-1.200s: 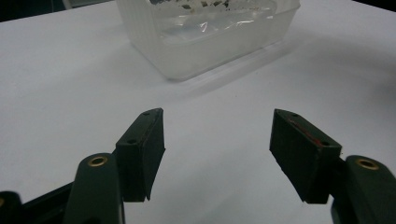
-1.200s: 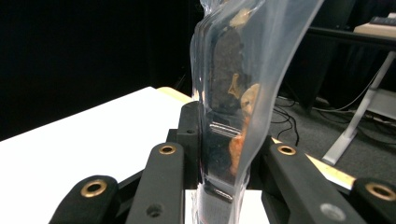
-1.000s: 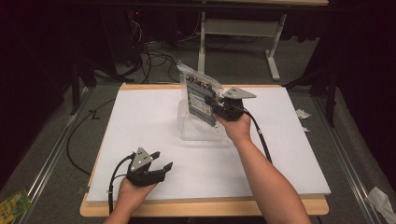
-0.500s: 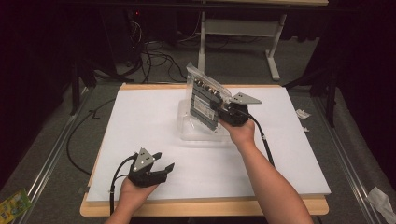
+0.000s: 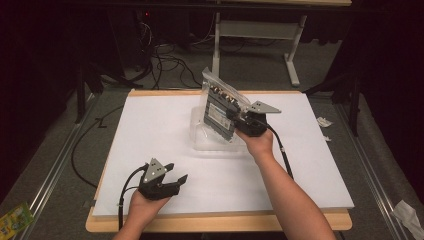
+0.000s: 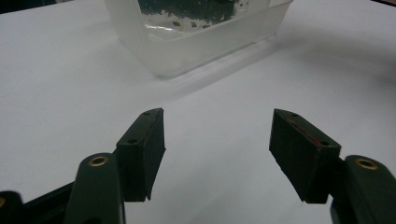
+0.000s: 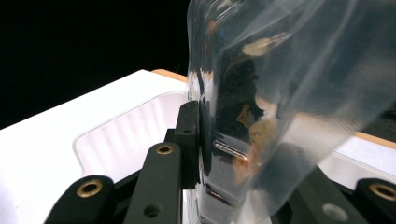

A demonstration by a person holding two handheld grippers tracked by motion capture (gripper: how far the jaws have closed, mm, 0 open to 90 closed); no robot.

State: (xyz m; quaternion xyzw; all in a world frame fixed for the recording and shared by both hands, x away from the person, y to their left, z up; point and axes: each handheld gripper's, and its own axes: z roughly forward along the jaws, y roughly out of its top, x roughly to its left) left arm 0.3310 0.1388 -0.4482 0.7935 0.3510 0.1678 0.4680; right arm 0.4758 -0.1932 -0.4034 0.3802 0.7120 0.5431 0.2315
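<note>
Above the clear tub (image 5: 215,142), the right gripper (image 5: 239,119) pinches a slippery plastic bag (image 5: 220,107); its light hold could let the bag slide. The left gripper (image 5: 172,184) rests wide, empty.

Glossy clear plastic bag (image 5: 222,107), crinkled and catching glare, over a frosted, translucent plastic tub (image 5: 200,137). Matt white sheet (image 5: 150,130) covers the bench (image 5: 210,222), pale wood at its edge. Right gripper (image 5: 235,116) is matt black plastic with brass-coloured rivets.
</note>
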